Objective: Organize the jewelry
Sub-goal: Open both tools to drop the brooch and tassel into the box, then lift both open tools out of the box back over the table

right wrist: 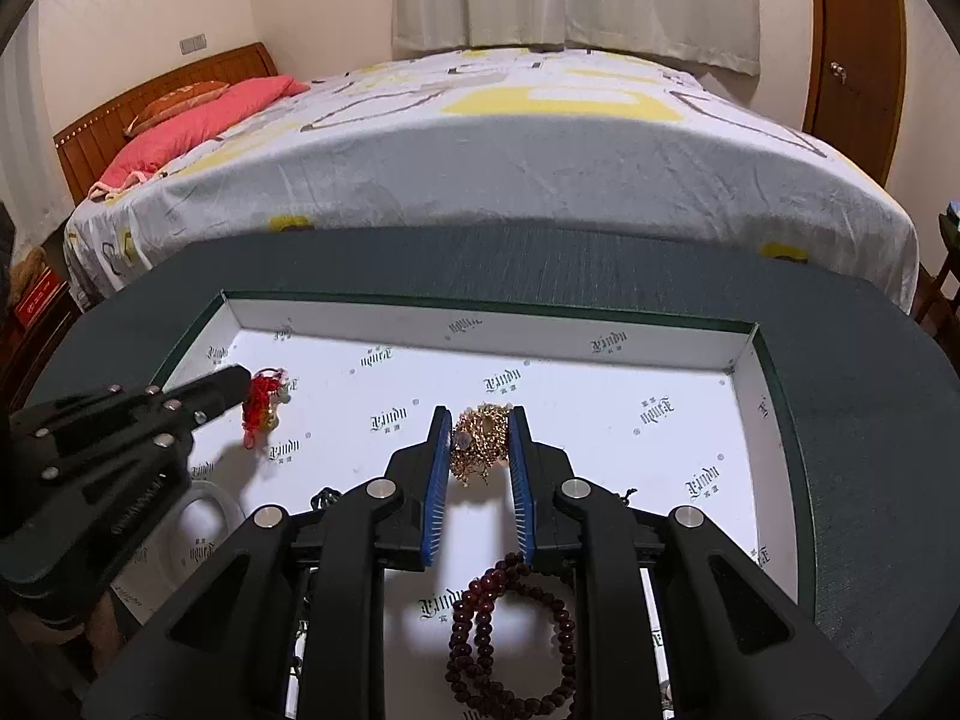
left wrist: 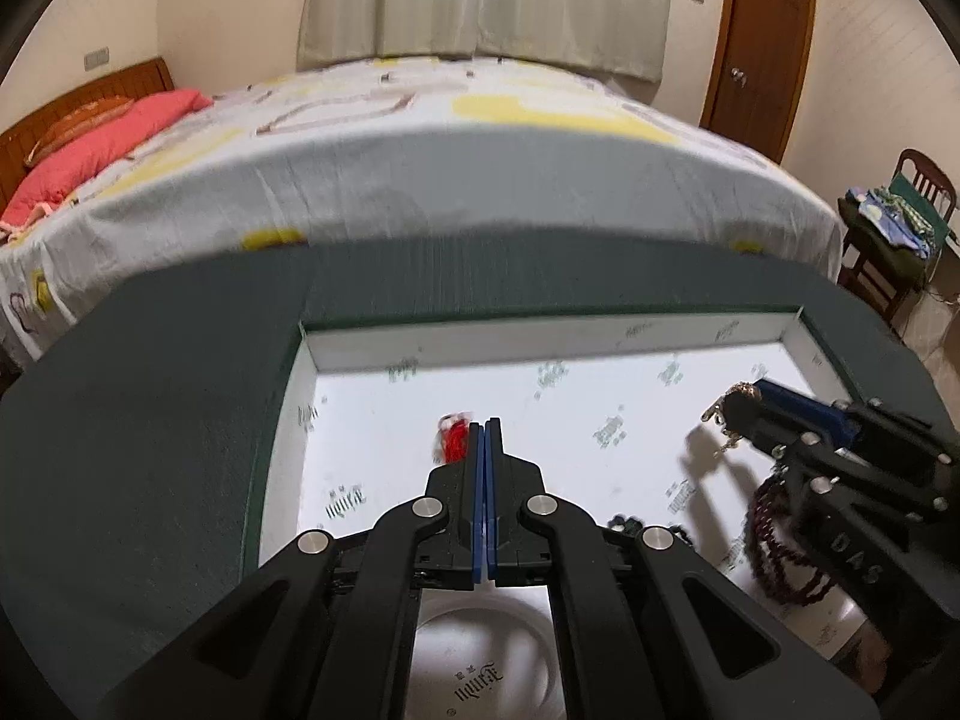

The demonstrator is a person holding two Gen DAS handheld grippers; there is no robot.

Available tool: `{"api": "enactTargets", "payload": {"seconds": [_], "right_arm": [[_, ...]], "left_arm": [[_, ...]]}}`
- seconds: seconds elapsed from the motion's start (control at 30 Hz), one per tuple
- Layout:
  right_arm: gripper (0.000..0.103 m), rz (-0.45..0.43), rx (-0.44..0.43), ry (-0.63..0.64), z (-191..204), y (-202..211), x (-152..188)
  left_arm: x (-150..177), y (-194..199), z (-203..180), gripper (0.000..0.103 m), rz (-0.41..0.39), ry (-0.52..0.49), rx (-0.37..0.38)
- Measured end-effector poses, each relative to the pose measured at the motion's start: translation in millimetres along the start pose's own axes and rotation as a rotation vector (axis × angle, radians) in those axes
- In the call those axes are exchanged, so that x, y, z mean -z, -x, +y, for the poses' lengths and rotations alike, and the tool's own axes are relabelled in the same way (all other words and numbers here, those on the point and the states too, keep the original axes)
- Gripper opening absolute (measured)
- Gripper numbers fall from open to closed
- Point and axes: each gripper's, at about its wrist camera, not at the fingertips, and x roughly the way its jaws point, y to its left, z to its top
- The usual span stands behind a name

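Note:
A white-lined box (right wrist: 480, 315) with a dark green rim lies open on a dark table. My left gripper (left wrist: 485, 423) is shut on a red knotted charm (left wrist: 454, 441), which hangs above the box floor at the left; it also shows in the right wrist view (right wrist: 259, 405). My right gripper (right wrist: 480, 417) is closed on a bundled gold chain (right wrist: 480, 441) over the middle of the box; the chain also shows in the left wrist view (left wrist: 723, 417). A dark red bead bracelet (right wrist: 510, 630) lies on the box floor below the right gripper.
A white ring-shaped insert (left wrist: 480, 654) lies at the box's near left. Small dark jewelry pieces (left wrist: 627, 522) lie near the front. A bed (right wrist: 510, 138) with a pink pillow stands behind the table. A wooden chair (left wrist: 900, 222) with clothes is at right.

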Motion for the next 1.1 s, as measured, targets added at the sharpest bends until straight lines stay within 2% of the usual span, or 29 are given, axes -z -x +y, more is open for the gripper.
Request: {"api": "enactTargets", "payload": {"seconds": [0.2,0.3,0.33,0.4,0.43,0.67,0.7,0.8,1.1], "right_arm": [[0.022,0.009,0.003,-0.012,0,-1,-1],[0.031,0.004,0.002,-0.016,0,0,-1],[0.031,-0.001,0.002,-0.015,0,1,-1],[0.031,-0.009,0.002,-0.013,-1,3,0],[0.032,-0.014,0.002,-0.015,-1,5,1],[0.033,-0.086,-0.009,-0.033,-2,35,5],[0.036,-0.099,-0.010,-0.031,-2,41,6],[0.039,-0.135,-0.012,-0.029,-1,63,13],[0.040,-0.186,0.025,-0.031,-5,120,56]], "left_arm": [[1,-1,5,0.002,0.015,0.031,0.012],[1,-1,4,0.003,0.015,0.027,0.006],[1,0,4,0.012,0.012,0.026,0.002],[1,5,5,0.047,-0.010,0.034,0.001],[0,9,5,0.051,-0.029,0.039,0.003],[5,46,8,0.052,-0.139,0.063,0.028],[8,55,8,0.052,-0.158,0.063,0.026],[17,77,5,0.058,-0.209,0.048,0.003],[54,134,0,0.060,-0.304,0.048,-0.049]]}}
